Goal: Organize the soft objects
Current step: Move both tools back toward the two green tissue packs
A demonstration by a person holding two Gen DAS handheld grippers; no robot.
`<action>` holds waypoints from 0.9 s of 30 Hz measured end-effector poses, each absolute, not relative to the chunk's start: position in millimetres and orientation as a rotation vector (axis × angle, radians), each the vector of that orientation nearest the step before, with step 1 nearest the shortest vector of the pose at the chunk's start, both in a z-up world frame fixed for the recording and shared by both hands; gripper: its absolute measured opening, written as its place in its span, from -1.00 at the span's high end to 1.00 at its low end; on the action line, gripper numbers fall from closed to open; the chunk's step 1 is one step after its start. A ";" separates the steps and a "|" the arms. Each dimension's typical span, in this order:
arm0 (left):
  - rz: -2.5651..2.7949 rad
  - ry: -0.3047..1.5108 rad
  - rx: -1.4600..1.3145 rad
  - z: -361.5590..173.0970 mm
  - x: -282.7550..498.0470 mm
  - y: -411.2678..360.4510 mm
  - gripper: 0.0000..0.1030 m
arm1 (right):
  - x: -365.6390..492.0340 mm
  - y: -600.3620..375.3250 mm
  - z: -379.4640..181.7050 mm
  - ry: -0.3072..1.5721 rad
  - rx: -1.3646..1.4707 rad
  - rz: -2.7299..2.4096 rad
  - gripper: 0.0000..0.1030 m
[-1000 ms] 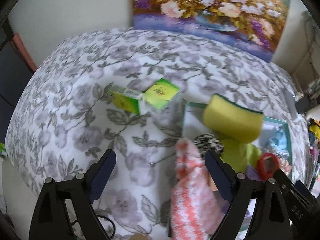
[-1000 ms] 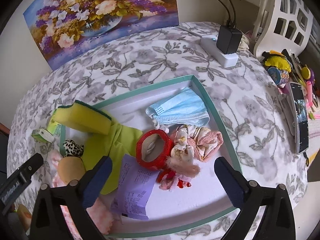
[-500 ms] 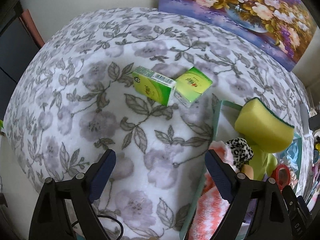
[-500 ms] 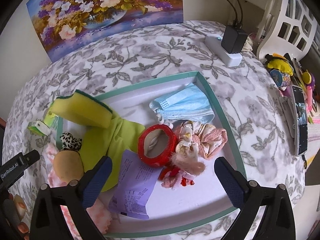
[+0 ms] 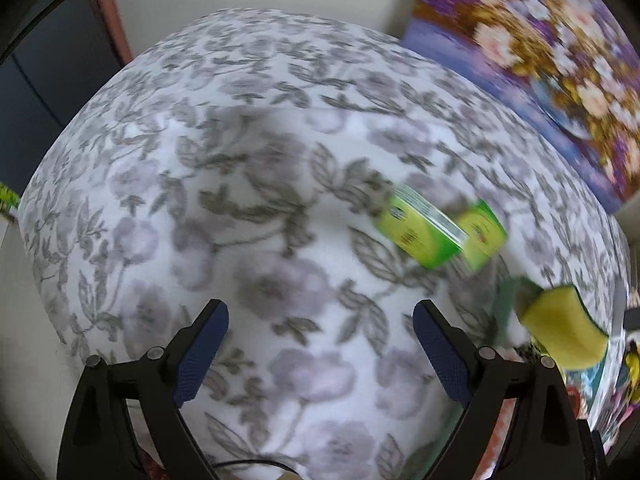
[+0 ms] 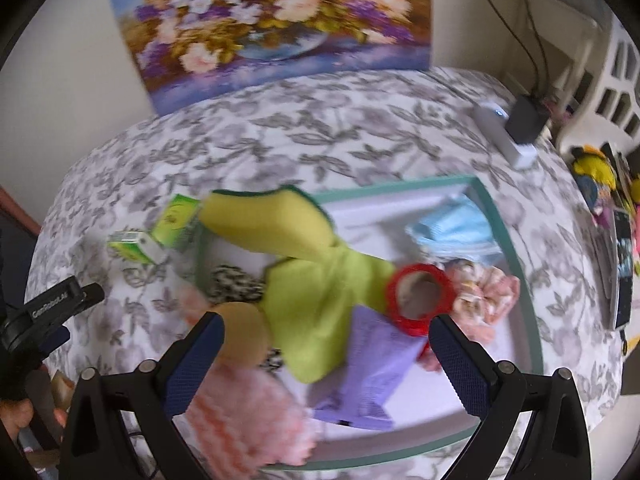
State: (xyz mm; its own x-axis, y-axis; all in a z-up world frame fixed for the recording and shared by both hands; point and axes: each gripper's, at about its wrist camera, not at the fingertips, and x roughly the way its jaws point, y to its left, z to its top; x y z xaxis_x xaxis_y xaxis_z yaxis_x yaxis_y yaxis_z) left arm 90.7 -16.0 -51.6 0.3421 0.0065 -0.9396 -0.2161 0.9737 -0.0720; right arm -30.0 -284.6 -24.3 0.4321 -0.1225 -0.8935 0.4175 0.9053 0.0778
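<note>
Over the tray's near-left rim, both tongs hang spread and empty; the pink towel, seemingly draped across it, could slide onto the counter.

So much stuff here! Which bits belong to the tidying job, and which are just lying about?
Job: tray, yellow sponge, green cloth, blue face mask, pink striped cloth.

Lying about: green boxes, flower painting, power strip, phone.

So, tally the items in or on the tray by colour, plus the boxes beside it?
Yellow-green: 2, sponge, cloth
Red: 1, ring
Blue: 1, mask
Purple: 1, packet
Green boxes: 2
Total: 7
</note>
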 end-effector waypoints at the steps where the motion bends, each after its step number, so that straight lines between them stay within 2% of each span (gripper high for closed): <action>1: 0.157 1.214 -0.208 -51.8 92.0 -8.3 -0.82 | -27.9 -279.9 -23.3 1.073 0.303 -0.336 -1.00; 11: 0.274 1.204 -0.308 -57.9 98.4 51.6 -0.82 | 2.6 -220.4 -20.0 1.074 0.292 -0.249 -1.00; 27: 0.284 1.224 -0.293 -64.8 110.3 53.5 -0.82 | 37.0 -166.5 -32.8 1.107 0.211 -0.178 -1.00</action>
State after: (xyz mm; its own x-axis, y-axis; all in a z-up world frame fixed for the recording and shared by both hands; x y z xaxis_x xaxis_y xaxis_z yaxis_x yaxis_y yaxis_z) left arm 110.3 53.5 -64.8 0.3145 0.0559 -0.9476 -0.3678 0.9275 -0.0674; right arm 37.0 -166.5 -32.8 0.4372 -0.0371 -0.8986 0.2467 0.9658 0.0802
